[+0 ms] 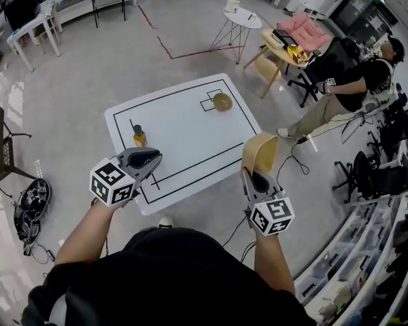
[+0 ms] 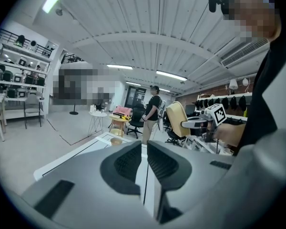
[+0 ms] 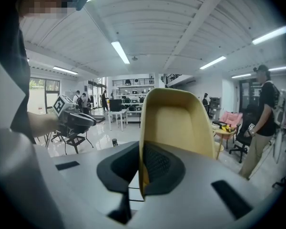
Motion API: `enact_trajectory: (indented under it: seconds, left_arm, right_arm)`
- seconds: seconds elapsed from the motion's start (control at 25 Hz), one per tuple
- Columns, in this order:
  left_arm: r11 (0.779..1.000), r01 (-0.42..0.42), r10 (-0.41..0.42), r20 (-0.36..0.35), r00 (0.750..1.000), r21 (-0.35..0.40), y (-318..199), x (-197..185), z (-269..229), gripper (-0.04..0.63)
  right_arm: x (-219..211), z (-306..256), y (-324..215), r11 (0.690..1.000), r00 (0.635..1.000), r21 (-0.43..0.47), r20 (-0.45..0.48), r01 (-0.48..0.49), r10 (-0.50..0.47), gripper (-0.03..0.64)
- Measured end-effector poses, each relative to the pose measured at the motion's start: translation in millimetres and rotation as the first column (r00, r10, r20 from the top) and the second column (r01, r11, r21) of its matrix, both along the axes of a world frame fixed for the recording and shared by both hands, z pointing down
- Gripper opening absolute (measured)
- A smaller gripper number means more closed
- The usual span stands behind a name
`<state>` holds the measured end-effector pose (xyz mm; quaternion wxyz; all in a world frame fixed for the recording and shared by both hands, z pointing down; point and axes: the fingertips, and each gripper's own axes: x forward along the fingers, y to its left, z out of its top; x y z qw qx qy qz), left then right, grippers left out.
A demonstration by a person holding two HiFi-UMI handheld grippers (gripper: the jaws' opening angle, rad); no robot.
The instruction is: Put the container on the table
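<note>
A tan plastic container [image 1: 262, 151] stands upright in my right gripper [image 1: 255, 176], held above the floor just off the white table's [image 1: 183, 134] near right edge. In the right gripper view the jaws of that gripper [image 3: 140, 161] are shut on the container's [image 3: 178, 116] left wall. My left gripper [image 1: 151, 158] hovers over the table's near left corner, shut with nothing in it; in its own view the left gripper's [image 2: 144, 149] pads almost meet. A small yellow bottle [image 1: 139, 136] with a dark cap stands on the table just beyond it.
A round yellowish dish [image 1: 222, 102] sits in a marked square at the table's far side. A person [image 1: 347, 90] is at the right beside office chairs. A white round side table [image 1: 243, 17] and a wooden table [image 1: 285, 49] stand farther back. Shelving [image 1: 353, 263] lines the lower right.
</note>
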<state>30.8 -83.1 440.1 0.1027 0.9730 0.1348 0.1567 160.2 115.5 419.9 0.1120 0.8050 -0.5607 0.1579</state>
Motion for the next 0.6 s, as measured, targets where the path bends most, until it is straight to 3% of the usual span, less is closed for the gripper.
enact_trajectory:
  seconds: [0.6]
  left_arm:
    - [1.000, 0.015, -0.015, -0.034, 0.999, -0.005, -35, -10, -5, 0.041]
  right_arm:
    - [-7, -12, -30, 1.000, 0.999, -0.001, -0.039, 0.009, -0.009, 0.008]
